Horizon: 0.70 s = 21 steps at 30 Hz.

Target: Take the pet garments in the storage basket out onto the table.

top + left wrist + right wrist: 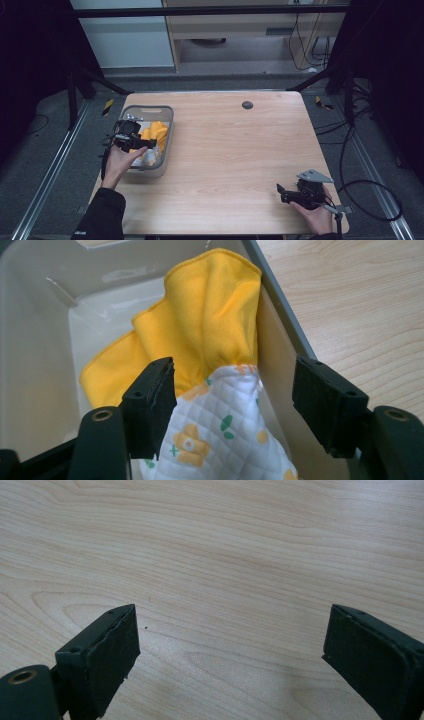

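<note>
A clear plastic bin (168,131) stands at the table's left side. A yellow cloth (200,315) lies in it, draped up against the bin wall (272,365); it also shows as a yellow cloth (157,131) from above. A white quilted cloth (215,440) with orange and green prints lies over its near end. My left gripper (240,385) is open over the bin's near right corner, one jaw inside against the quilted cloth, the other outside the wall. From above the left gripper (150,145) reaches into the bin. My right gripper (230,640) is open over bare wood, seen as the right gripper (281,192) near the front right corner.
The wooden table (225,150) has a small black round disc (247,104) near its far edge. Cables (370,200) lie on the floor to the right. Metal frame rails run along both sides of the table.
</note>
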Each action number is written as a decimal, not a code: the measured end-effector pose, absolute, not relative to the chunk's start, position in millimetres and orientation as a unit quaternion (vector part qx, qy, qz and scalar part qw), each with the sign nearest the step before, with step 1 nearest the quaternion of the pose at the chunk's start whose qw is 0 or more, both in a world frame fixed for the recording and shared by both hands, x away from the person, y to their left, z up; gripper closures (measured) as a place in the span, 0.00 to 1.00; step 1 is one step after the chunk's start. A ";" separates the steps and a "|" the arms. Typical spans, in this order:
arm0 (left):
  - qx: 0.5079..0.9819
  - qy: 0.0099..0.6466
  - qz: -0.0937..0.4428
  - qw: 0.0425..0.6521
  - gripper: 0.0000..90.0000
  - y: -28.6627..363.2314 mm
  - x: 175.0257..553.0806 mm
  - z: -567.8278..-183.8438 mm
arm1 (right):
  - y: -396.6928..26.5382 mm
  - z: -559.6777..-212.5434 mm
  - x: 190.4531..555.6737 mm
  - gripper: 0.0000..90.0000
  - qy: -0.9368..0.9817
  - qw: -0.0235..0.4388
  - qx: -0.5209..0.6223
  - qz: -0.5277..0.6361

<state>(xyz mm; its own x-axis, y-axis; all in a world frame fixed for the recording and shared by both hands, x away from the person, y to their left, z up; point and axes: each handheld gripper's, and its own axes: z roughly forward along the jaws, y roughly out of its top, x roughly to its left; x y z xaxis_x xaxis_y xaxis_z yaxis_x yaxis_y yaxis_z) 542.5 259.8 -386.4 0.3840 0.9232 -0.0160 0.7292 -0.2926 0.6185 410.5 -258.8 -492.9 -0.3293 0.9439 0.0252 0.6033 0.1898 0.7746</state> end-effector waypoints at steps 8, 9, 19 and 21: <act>0.793 0.527 0.167 0.257 0.42 256.4 545.4 -391.5 | -258.6 -493.4 410.9 0.09 0.736 0.238 0.525 0.356; 0.793 0.528 0.166 0.255 0.42 256.0 545.8 -392.0 | -258.5 -493.5 410.9 0.08 0.736 0.238 0.525 0.355; 0.794 0.535 0.155 0.244 0.47 253.1 550.5 -401.9 | -258.3 -493.6 411.0 0.08 0.739 0.234 0.524 0.353; 0.797 0.535 0.153 0.236 0.48 252.4 551.3 -405.1 | -258.6 -494.2 411.5 0.08 0.740 0.238 0.522 0.352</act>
<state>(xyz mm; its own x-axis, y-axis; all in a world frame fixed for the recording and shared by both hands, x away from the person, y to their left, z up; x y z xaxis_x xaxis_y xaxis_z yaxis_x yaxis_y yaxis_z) 551.3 252.4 -405.1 0.3811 0.9245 -0.0089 0.7798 -0.3163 0.5402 411.5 -258.6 -494.2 -0.3424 0.9394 0.0162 0.6048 0.2072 0.7689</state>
